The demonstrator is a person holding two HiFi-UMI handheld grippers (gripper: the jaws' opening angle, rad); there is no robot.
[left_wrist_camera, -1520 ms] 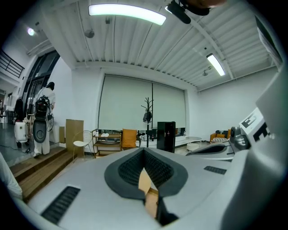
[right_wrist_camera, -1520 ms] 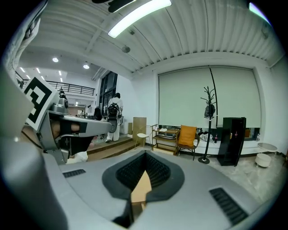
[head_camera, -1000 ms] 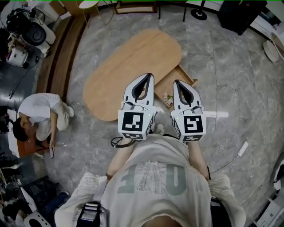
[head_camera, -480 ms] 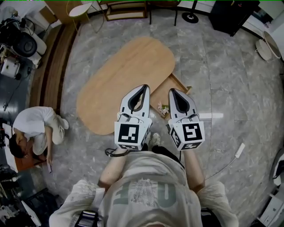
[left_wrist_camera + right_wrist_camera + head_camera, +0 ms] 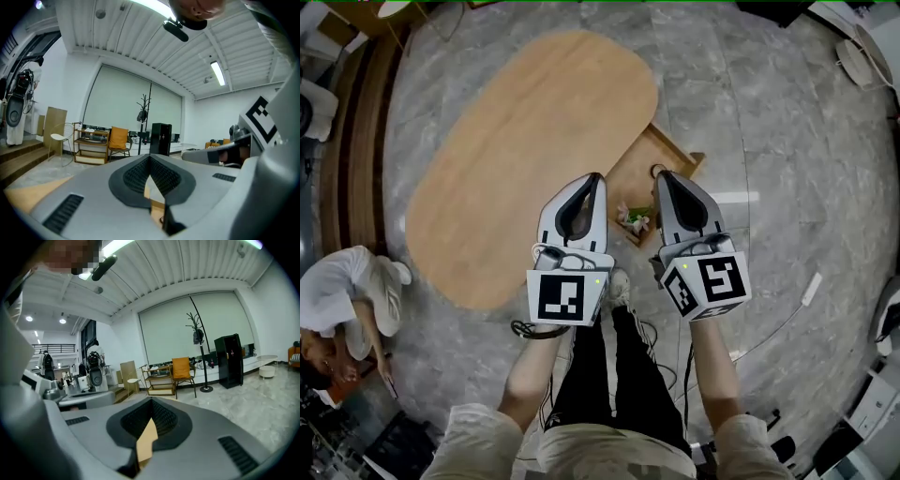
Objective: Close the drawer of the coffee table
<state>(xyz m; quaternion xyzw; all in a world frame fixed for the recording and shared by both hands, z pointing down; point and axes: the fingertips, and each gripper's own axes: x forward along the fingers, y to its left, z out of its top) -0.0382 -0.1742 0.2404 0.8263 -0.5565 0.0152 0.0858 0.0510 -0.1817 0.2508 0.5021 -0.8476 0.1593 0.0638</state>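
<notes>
Ahead, the open drawer [image 5: 647, 159] juts toward the right hand-held gripper [image 5: 660, 175], nearer than the left hand-held gripper [image 5: 597, 177]. Both are pressed together, empty.

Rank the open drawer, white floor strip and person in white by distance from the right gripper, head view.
1. Open drawer, directly below the right gripper.
2. White floor strip, to the right.
3. Person in white, far left.

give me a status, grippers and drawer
Left gripper and right gripper both shut, empty. Drawer pulled out from the coffee table, not yet closed. Small flowery item inside; nothing seen blocking it.
</notes>
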